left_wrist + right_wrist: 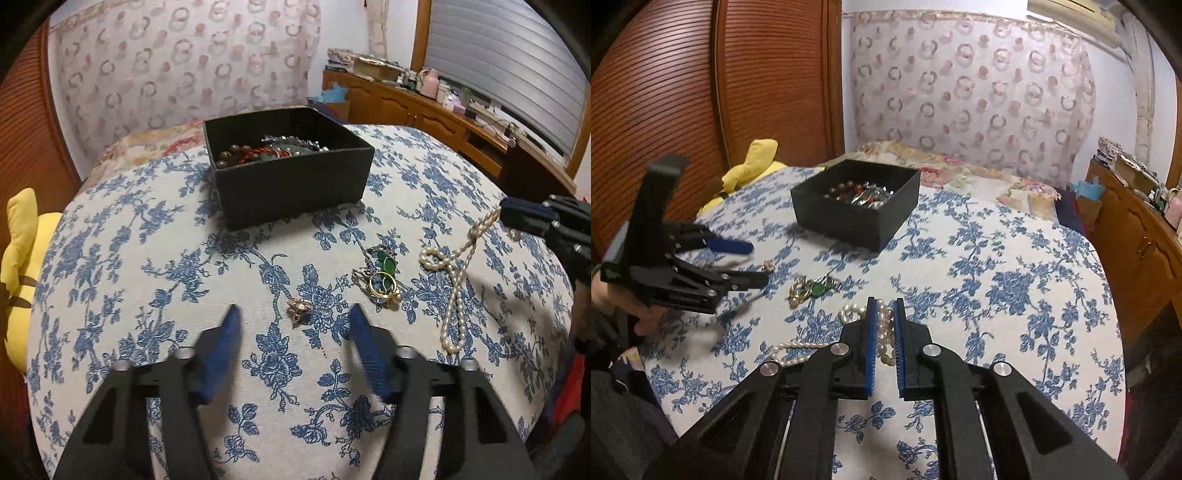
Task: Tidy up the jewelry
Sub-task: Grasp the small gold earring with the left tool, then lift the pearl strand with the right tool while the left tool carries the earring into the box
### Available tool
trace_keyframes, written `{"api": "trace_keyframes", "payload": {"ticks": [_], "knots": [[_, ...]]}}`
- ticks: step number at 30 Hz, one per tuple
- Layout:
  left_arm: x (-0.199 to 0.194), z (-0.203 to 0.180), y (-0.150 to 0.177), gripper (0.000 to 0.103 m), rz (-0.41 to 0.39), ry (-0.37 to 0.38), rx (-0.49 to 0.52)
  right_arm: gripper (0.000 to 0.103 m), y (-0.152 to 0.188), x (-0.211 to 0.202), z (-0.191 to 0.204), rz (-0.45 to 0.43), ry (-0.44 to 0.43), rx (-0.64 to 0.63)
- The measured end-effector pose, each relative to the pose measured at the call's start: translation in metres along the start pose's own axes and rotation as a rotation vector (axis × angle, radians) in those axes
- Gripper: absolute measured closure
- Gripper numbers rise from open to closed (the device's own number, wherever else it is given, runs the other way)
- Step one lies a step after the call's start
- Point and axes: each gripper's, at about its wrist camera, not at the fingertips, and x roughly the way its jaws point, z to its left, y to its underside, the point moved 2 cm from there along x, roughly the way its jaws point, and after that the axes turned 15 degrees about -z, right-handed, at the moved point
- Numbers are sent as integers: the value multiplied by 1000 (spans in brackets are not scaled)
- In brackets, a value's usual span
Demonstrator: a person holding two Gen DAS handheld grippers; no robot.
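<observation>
Right gripper (884,314) clamped on the pearl necklace (456,291), its tail on the near-right cloth, while our half-open left gripper (291,314) straddles a small ring (300,307); next, we judge, both go to the far black box (291,184)

Both grippers are black, angular frames with silver screws, blue ribbed fingers (872,343) and dark sleeve (613,406).

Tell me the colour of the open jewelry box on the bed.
Black, clearest in the left wrist view.
</observation>
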Motion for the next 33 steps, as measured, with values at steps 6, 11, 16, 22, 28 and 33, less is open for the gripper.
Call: {"api": "trace_keyframes", "payload": {"ticks": [6, 11, 16, 22, 28, 33], "knots": [[8, 0, -2, 67, 6, -1, 5, 93, -7, -1, 3, -17, -8, -7], [11, -1, -4, 81, 0, -7, 9, 93, -20, -4, 7, -45, -16, -20], [8, 2, -4, 89, -6, 6, -11, 93, -39, -9, 13, -85, -23, -42], [-8, 4, -15, 89, -61, 7, -37, 93, -65, -16, 18, -134, -25, -73], [-29, 7, -37, 89, -132, 14, -47, 93, -93, -24, 19, -179, -14, -101], [-38, 7, -52, 89, -171, 16, -44, 93, -116, -26, 18, -212, -5, -122]]}}
